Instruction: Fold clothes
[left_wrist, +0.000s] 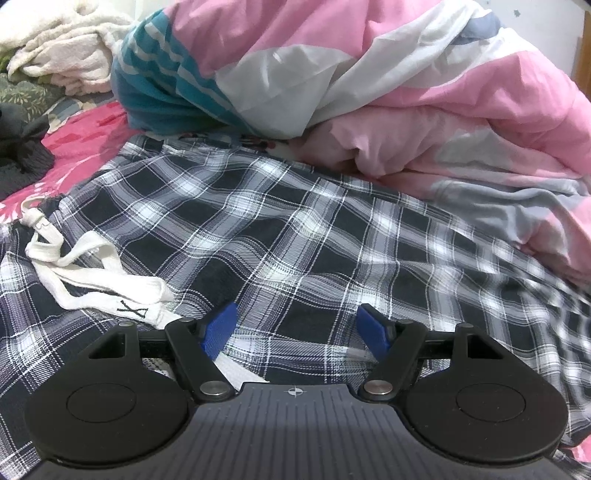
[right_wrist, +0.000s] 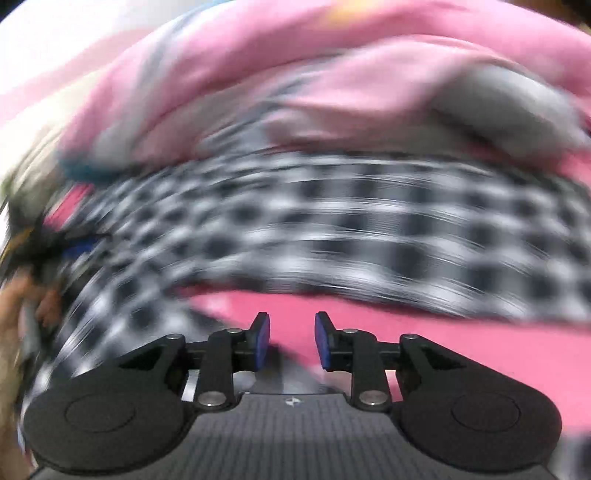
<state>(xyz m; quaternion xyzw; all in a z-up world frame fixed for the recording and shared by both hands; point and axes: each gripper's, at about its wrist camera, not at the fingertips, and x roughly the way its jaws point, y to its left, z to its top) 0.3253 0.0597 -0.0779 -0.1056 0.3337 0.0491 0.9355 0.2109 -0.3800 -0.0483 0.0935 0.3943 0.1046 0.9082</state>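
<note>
A dark blue and white plaid garment (left_wrist: 295, 229) lies spread on the bed, with its white drawstring (left_wrist: 92, 280) looped at the left. My left gripper (left_wrist: 297, 314) hovers low over the plaid cloth, jaws wide apart and nothing between the blue pads; the drawstring's end runs beneath the left finger (left_wrist: 219, 328). The right wrist view is heavily motion-blurred. It shows the plaid garment (right_wrist: 332, 229) stretching across the middle. My right gripper (right_wrist: 291, 325) stands open over the pink sheet (right_wrist: 406, 332), just short of the garment's near edge, holding nothing.
A bunched pink, white and grey quilt (left_wrist: 443, 92) rises right behind the garment. White towels (left_wrist: 62, 48) are piled at the back left, and a dark grey garment (left_wrist: 22, 155) lies on the pink sheet (left_wrist: 81, 144). A person's hand (right_wrist: 22, 306) shows blurred at the left.
</note>
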